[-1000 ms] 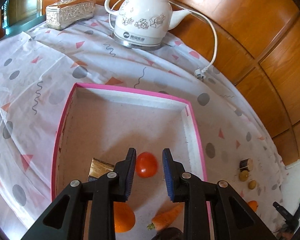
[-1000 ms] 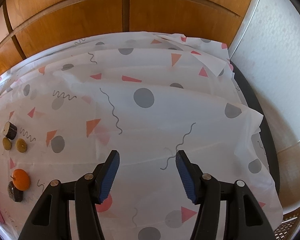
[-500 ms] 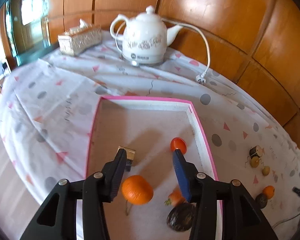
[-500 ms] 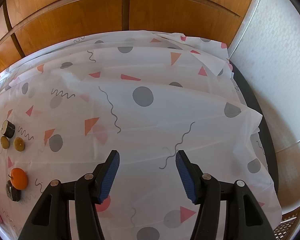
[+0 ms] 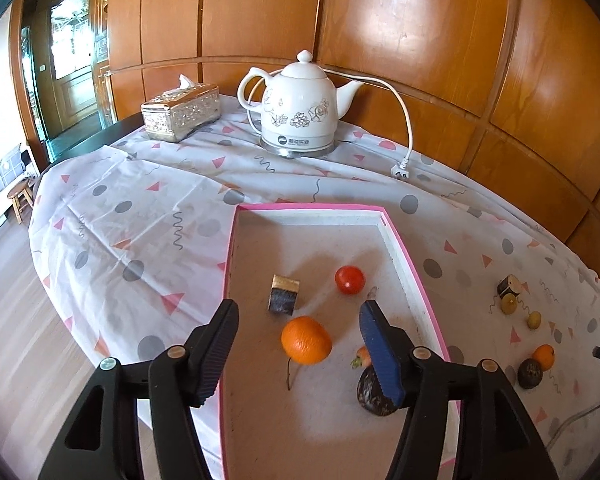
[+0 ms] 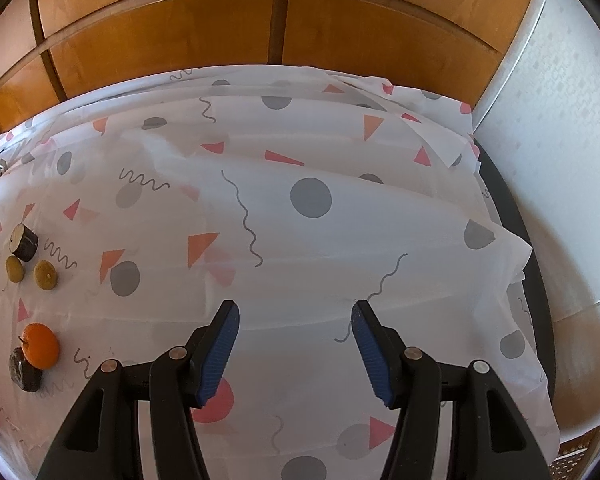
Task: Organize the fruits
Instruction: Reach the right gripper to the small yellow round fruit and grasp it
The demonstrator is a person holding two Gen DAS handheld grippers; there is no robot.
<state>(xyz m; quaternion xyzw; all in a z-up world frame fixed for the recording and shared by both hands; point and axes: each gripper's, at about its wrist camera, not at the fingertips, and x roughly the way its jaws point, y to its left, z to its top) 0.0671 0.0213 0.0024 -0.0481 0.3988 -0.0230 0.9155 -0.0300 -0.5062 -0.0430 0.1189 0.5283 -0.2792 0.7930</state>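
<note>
A pink-rimmed tray lies on the patterned cloth. In it sit a red tomato, an orange, a dark block with a tan top, a carrot and a dark avocado. My left gripper hangs above the tray's near half, its jaws opening with nothing held between them. Loose fruit lies right of the tray: a small orange, a dark piece, two yellowish rounds and a dark cylinder. My right gripper is open over bare cloth.
A white kettle with cord and plug stands at the back by the wooden wall. A silver tissue box sits left of it. The cloth hangs over the table edge at the left, with floor and a stool beyond.
My left gripper has let go of the tomato, drawn back and up from the tray, and its jaws have spread wider. The right gripper has stayed put.
</note>
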